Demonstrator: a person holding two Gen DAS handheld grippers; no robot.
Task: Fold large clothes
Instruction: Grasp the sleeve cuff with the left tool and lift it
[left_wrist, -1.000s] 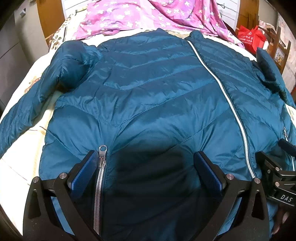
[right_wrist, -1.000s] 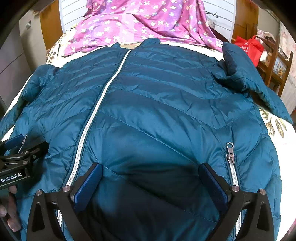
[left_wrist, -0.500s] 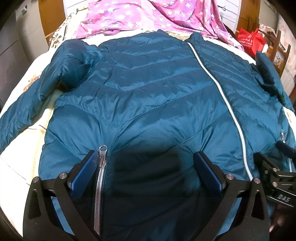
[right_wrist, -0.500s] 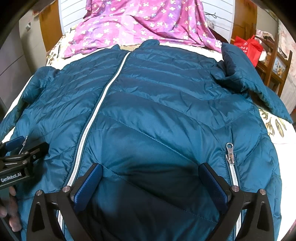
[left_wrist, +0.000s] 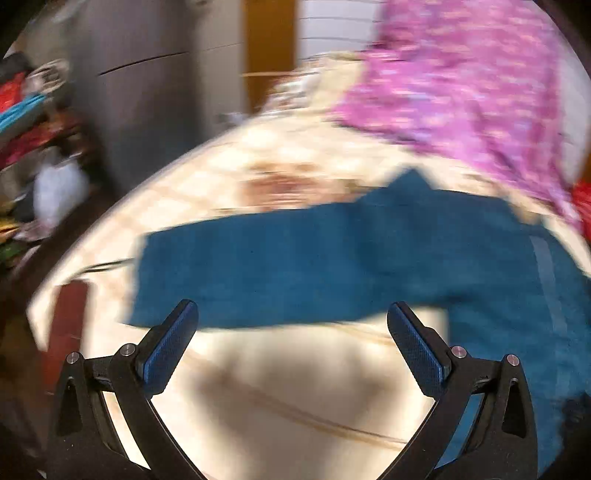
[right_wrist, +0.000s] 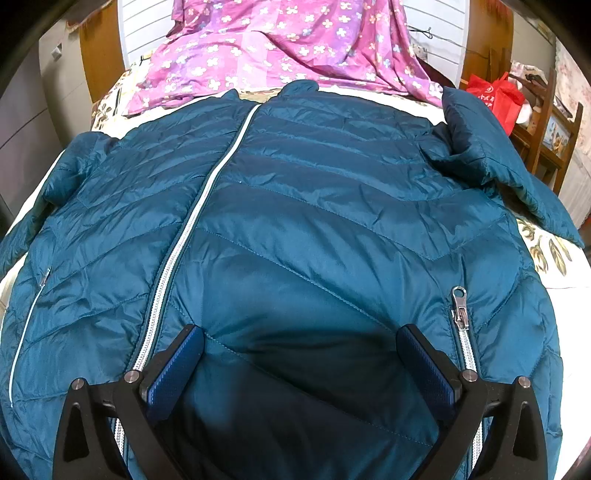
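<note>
While the left wrist view is badly motion-blurred, I can make out my left gripper (left_wrist: 293, 325) with fingers spread wide and nothing between them, hanging over bare cream bedsheet (left_wrist: 295, 387). Just beyond its fingertips lies a teal sleeve (left_wrist: 258, 269) stretched across the sheet, joined to the jacket body at frame right. Pink floral cloth (left_wrist: 461, 85) sits at the far end of the bed.

Right wrist view is sharp. My right gripper (right_wrist: 301, 345) is likewise released, fingers apart, over the lower front of the teal quilted jacket (right_wrist: 332, 206), which lies flat, front up, on the bed. White main zipper (right_wrist: 195, 218) closed, running beside the left finger. Pocket zipper pull (right_wrist: 459, 306) near the right finger. Red bag (right_wrist: 495, 96) at far right.
</note>
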